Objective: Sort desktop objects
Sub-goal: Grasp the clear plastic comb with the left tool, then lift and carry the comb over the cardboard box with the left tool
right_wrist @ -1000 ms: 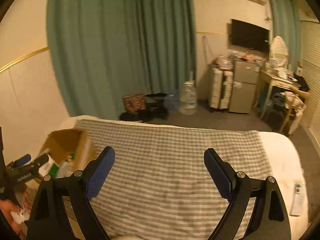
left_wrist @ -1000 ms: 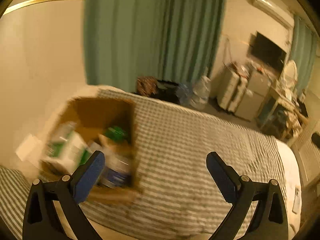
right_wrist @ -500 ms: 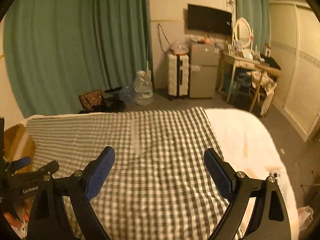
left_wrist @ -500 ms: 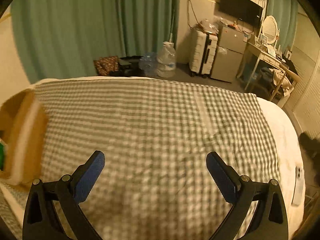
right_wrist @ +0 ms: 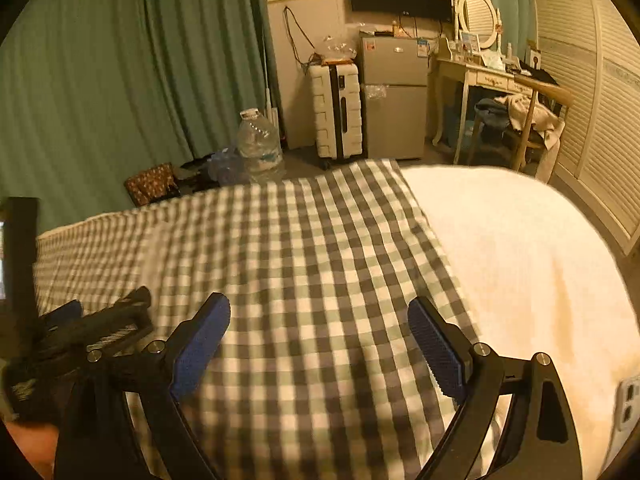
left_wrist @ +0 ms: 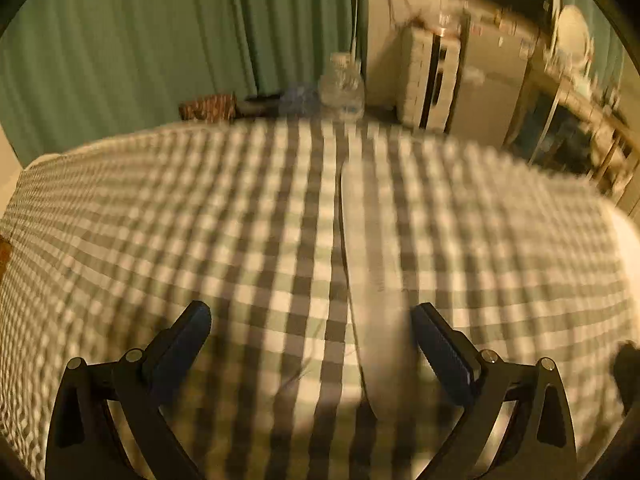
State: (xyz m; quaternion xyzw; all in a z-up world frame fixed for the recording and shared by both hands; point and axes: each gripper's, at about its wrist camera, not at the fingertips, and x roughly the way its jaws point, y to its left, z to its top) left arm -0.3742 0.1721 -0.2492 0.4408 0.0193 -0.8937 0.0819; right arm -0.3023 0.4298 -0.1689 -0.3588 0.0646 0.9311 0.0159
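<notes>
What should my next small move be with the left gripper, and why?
Probably steady the left gripper, then lower it toward the pale strip lying on the checked cloth. Its jaws stand open and empty, and the strip runs between them, closer to one side. The view is blurred, so I cannot tell what the strip is.

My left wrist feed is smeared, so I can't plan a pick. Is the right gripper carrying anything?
Observer: No. The right gripper is open, with only the checked cloth showing between its fingers.
Operator: Anything to pick on the right?
Observer: A small pale device lies on the white bedding, at the right view's edge.
Operator: Where is my left gripper from there?
Observer: The left gripper is low at that view's left side, over the cloth.
</notes>
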